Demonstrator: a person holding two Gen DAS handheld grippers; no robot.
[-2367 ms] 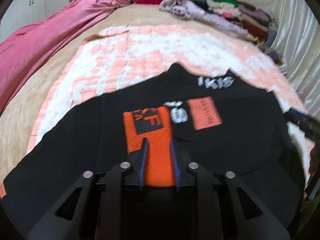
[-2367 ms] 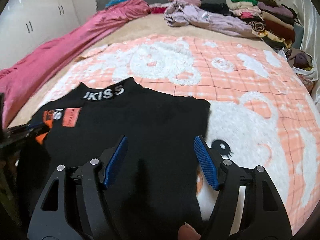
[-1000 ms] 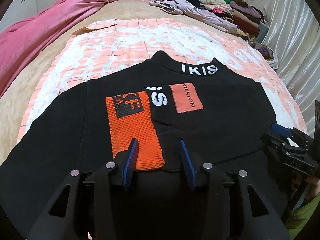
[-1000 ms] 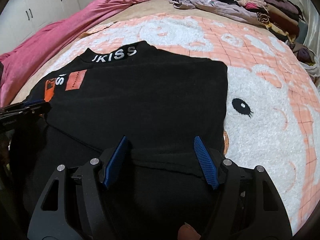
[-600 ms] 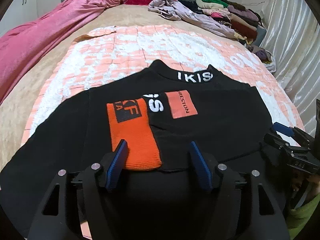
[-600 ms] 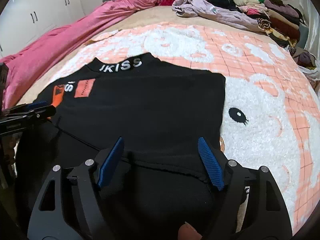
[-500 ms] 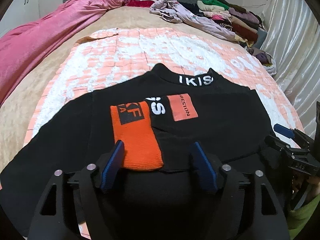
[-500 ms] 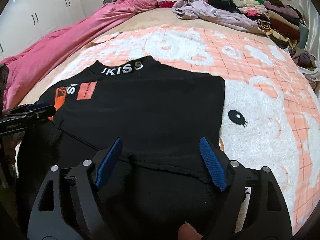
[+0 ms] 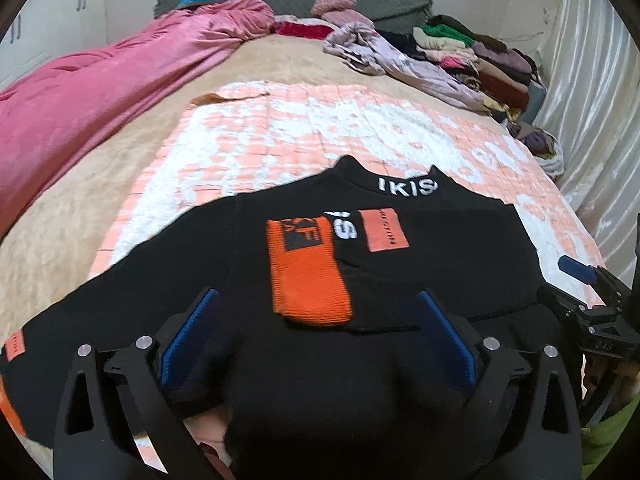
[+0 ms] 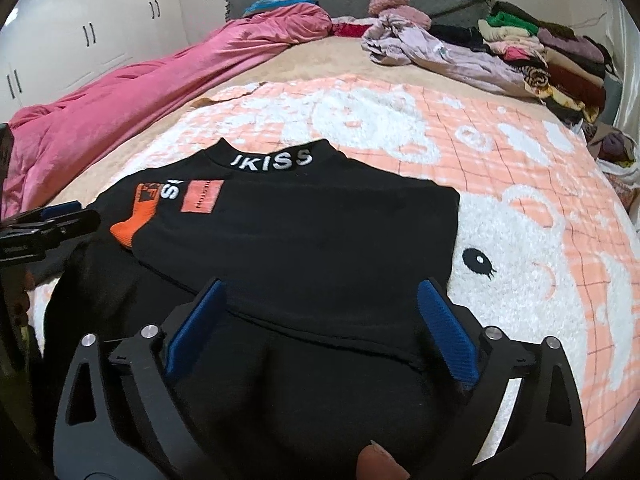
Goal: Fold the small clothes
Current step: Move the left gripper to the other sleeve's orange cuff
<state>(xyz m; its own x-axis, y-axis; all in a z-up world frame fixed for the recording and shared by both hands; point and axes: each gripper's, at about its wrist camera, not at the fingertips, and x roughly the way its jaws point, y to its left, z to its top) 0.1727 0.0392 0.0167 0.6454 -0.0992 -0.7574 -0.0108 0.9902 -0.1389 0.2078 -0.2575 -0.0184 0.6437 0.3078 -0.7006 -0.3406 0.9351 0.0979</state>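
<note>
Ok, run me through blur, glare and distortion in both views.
Left wrist view: strong fisheye bend, black corners, soft blur on the sweater and pink quilt. Right wrist view: sharper, collar lettering readable, glare on the wardrobe doors, a blurred fingertip at the bottom edge.
</note>
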